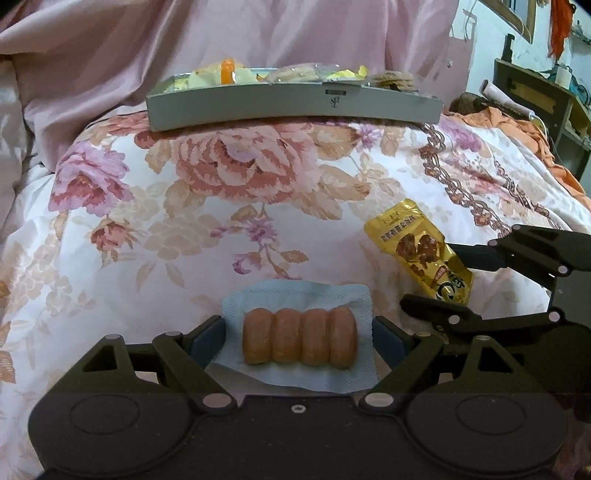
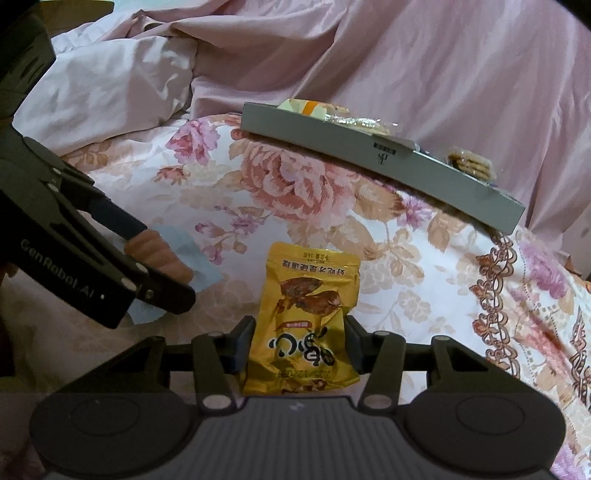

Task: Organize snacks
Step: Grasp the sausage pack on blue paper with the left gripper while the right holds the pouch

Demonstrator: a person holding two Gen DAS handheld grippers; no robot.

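A clear pack of several small orange-brown cakes (image 1: 300,335) with a pale blue backing lies on the floral bedspread between the fingers of my left gripper (image 1: 299,338); the jaws stand at the pack's two ends, touching or nearly so. My right gripper (image 2: 298,345) has its fingers against both sides of a yellow snack pouch (image 2: 308,317), which also shows in the left wrist view (image 1: 421,253). A grey tray (image 1: 295,105) at the back holds several wrapped snacks and biscuits; it also shows in the right wrist view (image 2: 369,158).
Pink sheets (image 1: 258,33) are bunched behind the tray. An orange cloth (image 1: 524,129) and dark furniture (image 1: 535,96) lie at the far right. The floral bedspread (image 1: 221,206) stretches between the grippers and the tray.
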